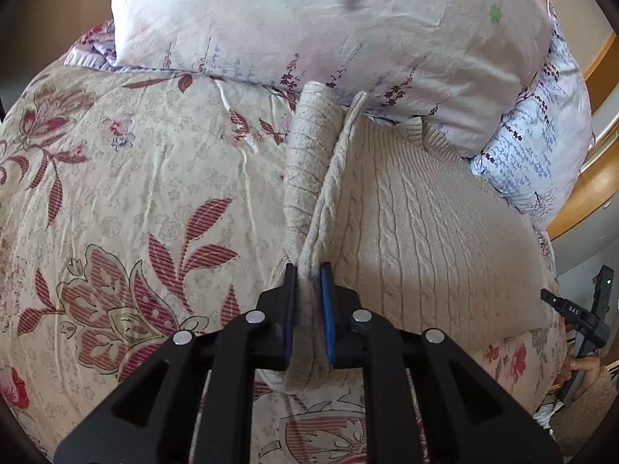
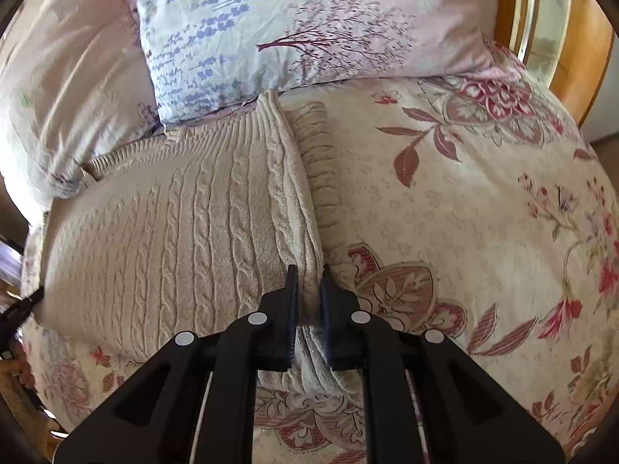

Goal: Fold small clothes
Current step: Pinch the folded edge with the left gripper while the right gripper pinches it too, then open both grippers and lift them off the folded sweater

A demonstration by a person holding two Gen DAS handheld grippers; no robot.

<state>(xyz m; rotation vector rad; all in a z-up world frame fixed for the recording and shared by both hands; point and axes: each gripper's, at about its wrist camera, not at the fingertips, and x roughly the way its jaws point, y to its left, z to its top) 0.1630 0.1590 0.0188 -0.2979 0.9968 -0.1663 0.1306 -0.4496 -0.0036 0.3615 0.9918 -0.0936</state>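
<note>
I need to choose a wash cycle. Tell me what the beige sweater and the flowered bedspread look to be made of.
Sweater: chunky cable knit, probably wool or acrylic, matte and soft; raised braids and ribbed edges show. It is pinched in the left hand-held gripper and the right hand-held gripper.
Bedspread: thin woven, likely cotton, printed, matte, finely creased.

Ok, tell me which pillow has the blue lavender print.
The right pillow, by the wooden headboard; the left pillow is plain pinkish with sparse purple sprigs.
</note>
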